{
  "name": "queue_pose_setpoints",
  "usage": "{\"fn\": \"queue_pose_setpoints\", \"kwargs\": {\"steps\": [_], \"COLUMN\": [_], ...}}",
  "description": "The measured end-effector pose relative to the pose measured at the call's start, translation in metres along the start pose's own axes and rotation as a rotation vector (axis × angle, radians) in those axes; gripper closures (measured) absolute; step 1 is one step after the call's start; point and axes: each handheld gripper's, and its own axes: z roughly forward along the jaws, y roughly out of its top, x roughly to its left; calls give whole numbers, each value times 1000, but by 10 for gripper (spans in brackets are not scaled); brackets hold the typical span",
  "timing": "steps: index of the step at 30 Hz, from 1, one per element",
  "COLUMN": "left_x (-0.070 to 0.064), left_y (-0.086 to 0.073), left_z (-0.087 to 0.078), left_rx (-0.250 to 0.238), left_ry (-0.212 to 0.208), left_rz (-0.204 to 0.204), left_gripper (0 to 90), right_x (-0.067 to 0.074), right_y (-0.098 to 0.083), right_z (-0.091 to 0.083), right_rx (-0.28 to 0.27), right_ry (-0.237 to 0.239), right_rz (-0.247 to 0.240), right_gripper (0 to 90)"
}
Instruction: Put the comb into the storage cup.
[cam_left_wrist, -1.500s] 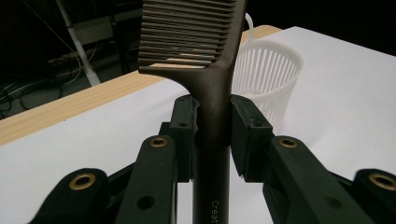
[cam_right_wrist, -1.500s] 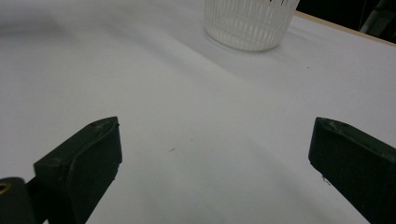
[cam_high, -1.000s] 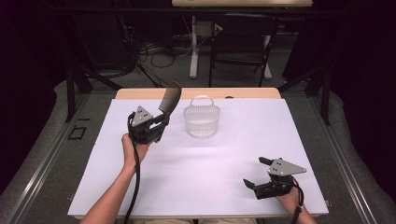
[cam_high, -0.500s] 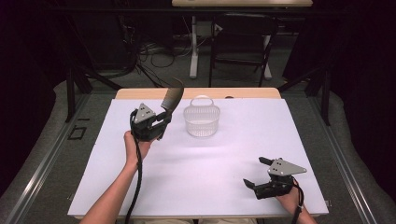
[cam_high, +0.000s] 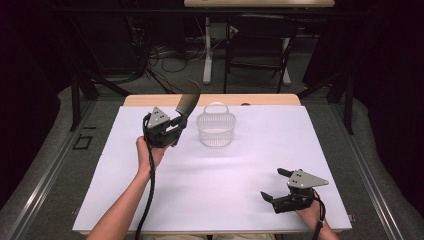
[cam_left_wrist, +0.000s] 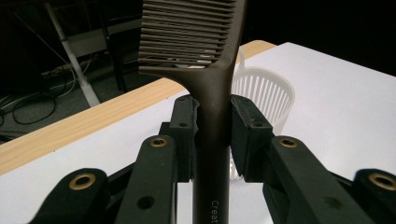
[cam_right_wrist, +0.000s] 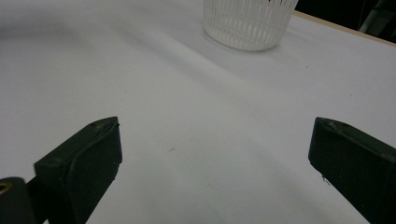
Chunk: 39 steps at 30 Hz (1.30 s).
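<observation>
two grippers: one in each hand, well apart over the white table (cam_high: 240, 190)
left gripper (cam_high: 175, 131): jaws pinching the comb's handle, held just left of the basket
comb (cam_left_wrist: 205, 56): dark, upright, teeth end above the jaws
basket (cam_high: 215, 129): white, slatted, standing on the table's far middle
right gripper (cam_high: 275, 186): jaws spread wide, nothing between them, low at the near right

A white sheet (cam_high: 250, 190) is laid over a table with a light wooden top (cam_high: 150, 100). Grey carpet (cam_high: 45, 165) is seen on the floor around it. Behind the table, a dark folding chair (cam_high: 257, 45), a white table leg (cam_high: 207, 50) and loose black cables (cam_high: 165, 55) are placed. The background is kept dark.
</observation>
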Motion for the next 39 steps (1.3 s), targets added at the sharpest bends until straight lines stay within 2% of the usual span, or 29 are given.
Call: {"fn": "queue_pose_setpoints", "kwargs": {"steps": [39], "left_x": [-5], "left_y": [19], "left_z": [14], "left_rx": [-28], "left_ry": [-23], "left_rz": [19], "left_gripper": [720], "right_x": [-1], "right_y": [-1], "right_z": [0], "right_rx": [6], "right_ry": [-2], "right_rz": [6], "right_gripper": [26]}}
